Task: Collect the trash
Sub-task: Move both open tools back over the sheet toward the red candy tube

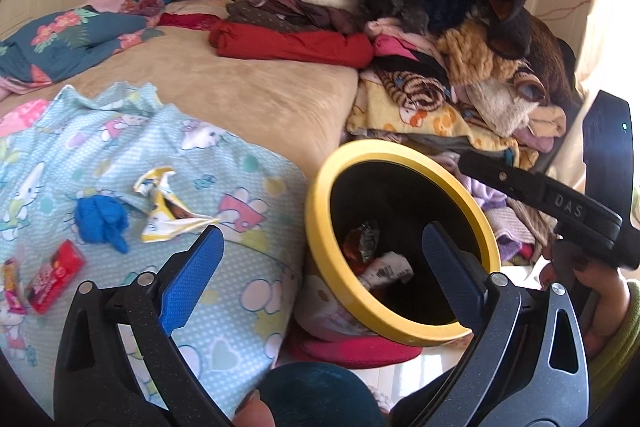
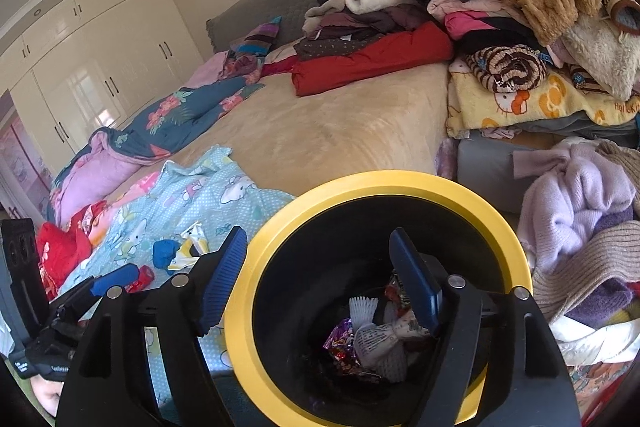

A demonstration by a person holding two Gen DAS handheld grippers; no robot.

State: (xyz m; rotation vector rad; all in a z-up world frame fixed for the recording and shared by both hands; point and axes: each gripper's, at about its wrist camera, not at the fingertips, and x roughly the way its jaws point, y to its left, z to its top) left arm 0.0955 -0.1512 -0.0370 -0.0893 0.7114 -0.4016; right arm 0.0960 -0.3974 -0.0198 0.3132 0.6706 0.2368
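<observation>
- Your bed [image 1: 248,95], covered in a plush tan spread, fills both views, with a high heap of folded and crumpled clothes [image 1: 420,15] stacked along its far right side.
- A pale blue cartoon-print sheet [image 1: 100,163] lies rumpled over the near corner of the bed, carrying the loose trash.
- The round bin [image 2: 256,267], black inside with a smooth yellow rim, stands just beside the bed's near corner; at its bottom you can see crumpled wrappers [image 2: 376,343], one white with fine print, others shiny and red-purple.
- Your left gripper [image 1: 320,267] is spread wide and holds nothing: one ribbed blue pad hangs over the sheet, the other over the bin's mouth.
- Your right gripper [image 2: 320,271] is likewise wide open and empty, one pad outside the yellow rim, the other above the bin's interior.
- On the sheet, a torn yellow-and-white wrapper [image 1: 164,207] lies crumpled, touching or just beside a balled-up blue glove [image 1: 104,223].
- A small red packet [image 1: 54,275] rests near the sheet's left edge, close to a pink packet [image 1: 12,287] partly cut off by the frame.
</observation>
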